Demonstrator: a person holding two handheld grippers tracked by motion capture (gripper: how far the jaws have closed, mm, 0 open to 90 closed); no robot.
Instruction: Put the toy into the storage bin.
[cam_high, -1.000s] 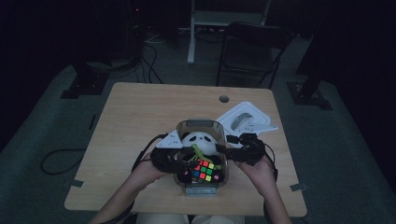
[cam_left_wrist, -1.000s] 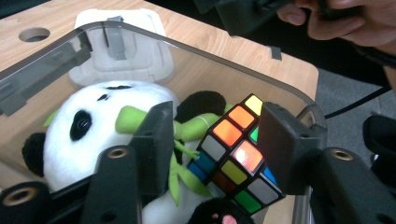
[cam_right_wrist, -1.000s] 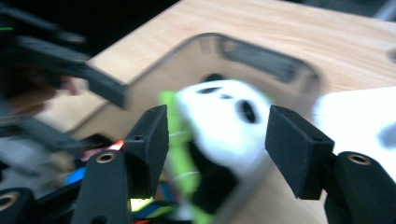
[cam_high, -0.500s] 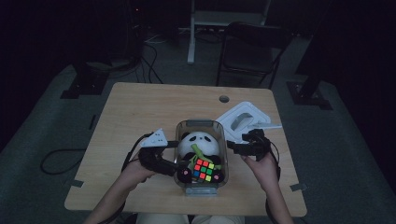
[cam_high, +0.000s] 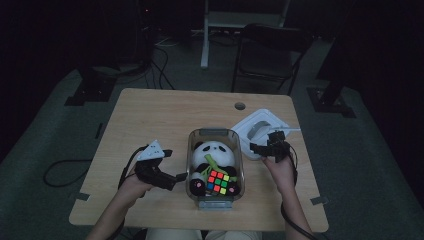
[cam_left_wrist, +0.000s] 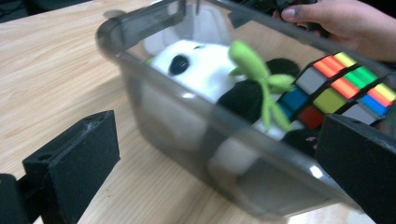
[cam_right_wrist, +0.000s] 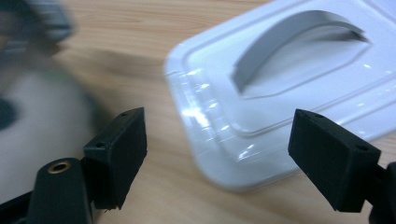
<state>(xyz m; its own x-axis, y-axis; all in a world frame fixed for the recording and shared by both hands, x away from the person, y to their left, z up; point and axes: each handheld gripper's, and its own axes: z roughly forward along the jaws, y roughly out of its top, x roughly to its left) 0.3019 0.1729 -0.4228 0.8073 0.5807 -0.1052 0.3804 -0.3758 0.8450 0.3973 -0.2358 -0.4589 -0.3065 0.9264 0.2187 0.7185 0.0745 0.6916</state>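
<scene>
Table (cam_high: 150, 120), bare wood at back and left. Clear bin (cam_high: 215, 136) near front edge holds panda (cam_high: 206, 150), cube (cam_high: 219, 181). White lid (cam_high: 260, 127) beside bin's right. Left gripper (cam_high: 176, 176) just opened wide, empty, beside bin wall. Right gripper (cam_high: 260, 148) just opened, empty, at lid edge.

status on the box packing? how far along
Done, by the look of it: the panda plush and the colour cube lie inside the clear box. In hand: nothing. The left gripper, beside the box, and the right gripper, over the white lid, have both just been opening, with nothing between the jaws. Left: the lid lies on the table beside the box, probably the next pick.
</scene>
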